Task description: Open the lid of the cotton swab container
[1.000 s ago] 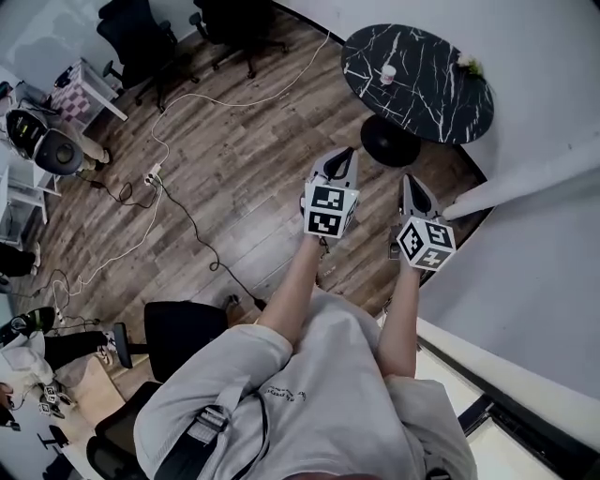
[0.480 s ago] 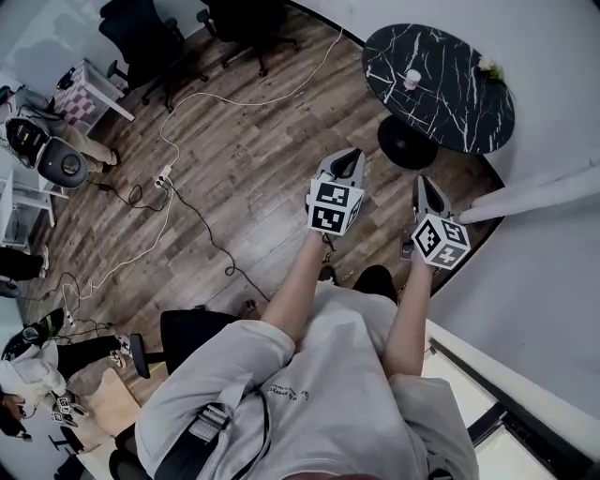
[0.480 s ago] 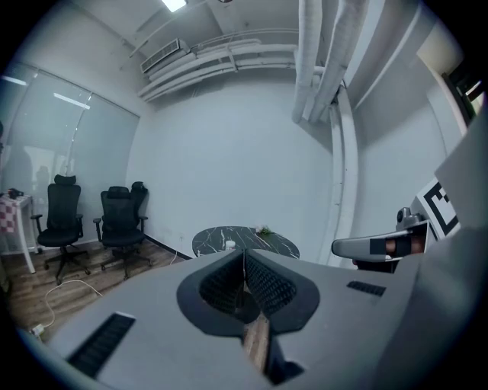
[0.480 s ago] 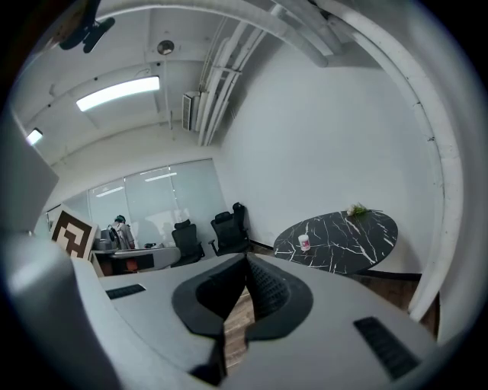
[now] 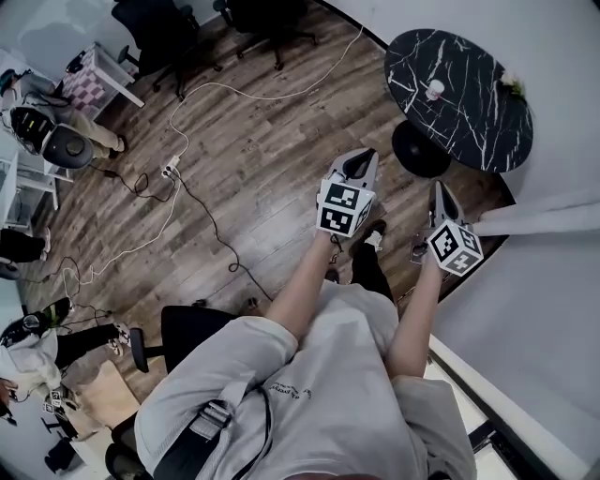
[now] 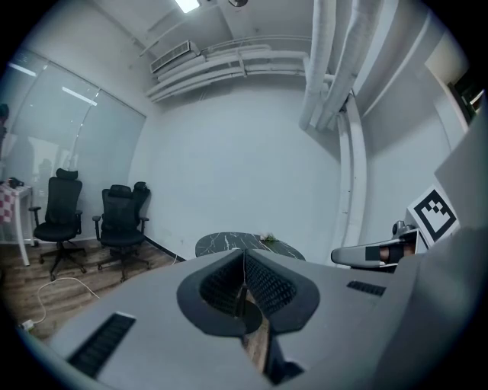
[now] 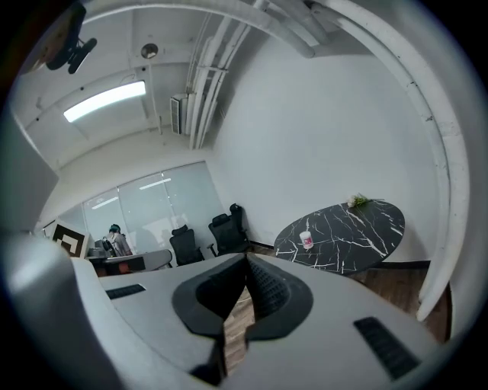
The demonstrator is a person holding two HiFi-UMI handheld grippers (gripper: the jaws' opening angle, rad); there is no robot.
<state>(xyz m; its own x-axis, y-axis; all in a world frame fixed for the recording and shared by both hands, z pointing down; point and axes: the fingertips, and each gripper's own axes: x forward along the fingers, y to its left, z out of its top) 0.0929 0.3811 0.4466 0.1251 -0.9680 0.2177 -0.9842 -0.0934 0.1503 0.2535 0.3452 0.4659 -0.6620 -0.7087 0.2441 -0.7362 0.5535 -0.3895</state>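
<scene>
Coming closer to the worktop (image 5: 480, 124) and its container (image 5: 434, 90) than before, left tongs (image 5: 362, 161) and right tongs (image 5: 439, 190) stay closed, empty.

Table (image 5: 469, 122): standing ahead on the right, beside the wall.
Container (image 5: 435, 90): sitting on the table, left of its middle.
Chairs (image 5: 159, 23): standing far ahead on the left.
Power strip (image 5: 170, 172): lying on the floor between the chairs and the person.
Left gripper (image 5: 362, 161), right gripper (image 5: 439, 190): hanging side by side, short of the table.
</scene>
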